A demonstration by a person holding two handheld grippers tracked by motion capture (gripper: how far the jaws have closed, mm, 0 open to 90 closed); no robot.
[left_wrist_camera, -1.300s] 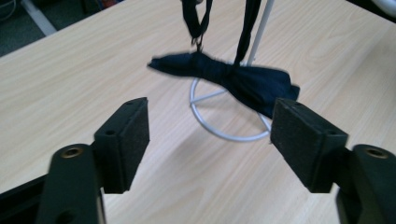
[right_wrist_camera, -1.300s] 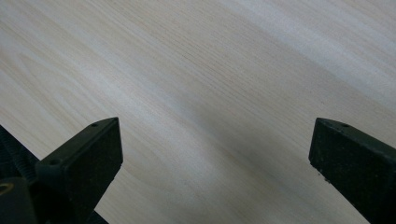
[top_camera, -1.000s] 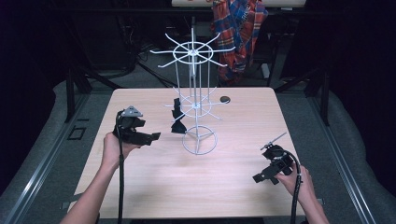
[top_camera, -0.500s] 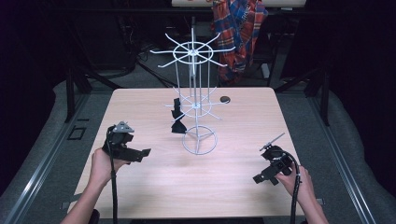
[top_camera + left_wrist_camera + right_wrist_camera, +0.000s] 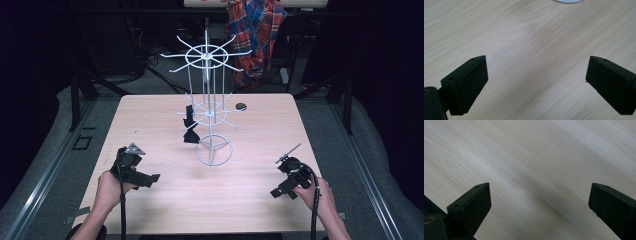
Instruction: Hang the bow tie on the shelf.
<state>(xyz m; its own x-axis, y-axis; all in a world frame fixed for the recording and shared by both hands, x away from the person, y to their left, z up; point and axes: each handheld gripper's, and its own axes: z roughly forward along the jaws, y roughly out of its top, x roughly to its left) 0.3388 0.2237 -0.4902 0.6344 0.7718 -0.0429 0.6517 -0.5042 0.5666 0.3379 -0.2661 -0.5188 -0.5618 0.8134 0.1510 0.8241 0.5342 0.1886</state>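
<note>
Fingers of both grippers gape over bare table, rack well apart.

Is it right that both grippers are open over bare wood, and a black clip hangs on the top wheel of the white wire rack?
Not quite. The black clip hangs at the lower wheel of the white wire rack, as the high view shows. The rest holds: the left gripper and right gripper are open over bare wood.

Plaid cloth draped behind table; dark floor.
</note>
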